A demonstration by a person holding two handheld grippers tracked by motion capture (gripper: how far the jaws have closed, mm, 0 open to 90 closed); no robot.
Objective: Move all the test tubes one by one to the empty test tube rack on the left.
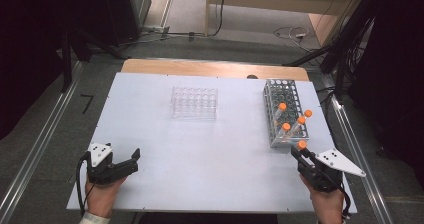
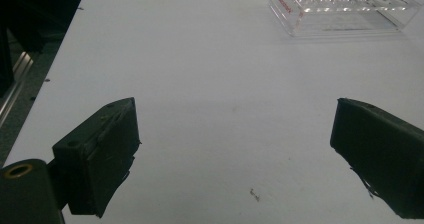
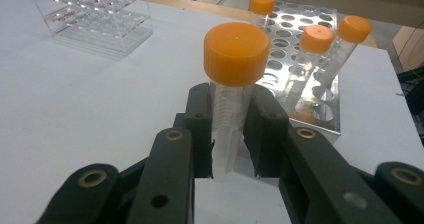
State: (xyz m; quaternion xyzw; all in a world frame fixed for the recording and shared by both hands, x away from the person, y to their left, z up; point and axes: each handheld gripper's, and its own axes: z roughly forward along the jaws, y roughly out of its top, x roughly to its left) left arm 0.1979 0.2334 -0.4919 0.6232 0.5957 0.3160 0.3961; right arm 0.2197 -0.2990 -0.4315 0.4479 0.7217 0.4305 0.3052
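My right gripper (image 3: 228, 129) is shut on a clear tube with an orange cap (image 3: 235, 54), held upright just in front of the metal rack (image 3: 300, 79); from above, the held tube (image 1: 302, 145) and the right gripper (image 1: 301, 154) sit at the rack's near end (image 1: 285, 111). Several orange-capped tubes (image 1: 283, 106) stand in that rack, some leaning. My left gripper (image 1: 131, 162) rests open near the table's front left, its jaws wide apart over bare table (image 2: 235, 134). A clear plastic rack (image 1: 194, 102) stands at mid-table, seen far off in the left gripper view (image 2: 345, 6).
The white board (image 1: 210, 154) lies on a wooden table whose far edge (image 1: 215, 68) shows behind it. Metal rails run along both sides on the floor, with cables and dark stands at the back right.
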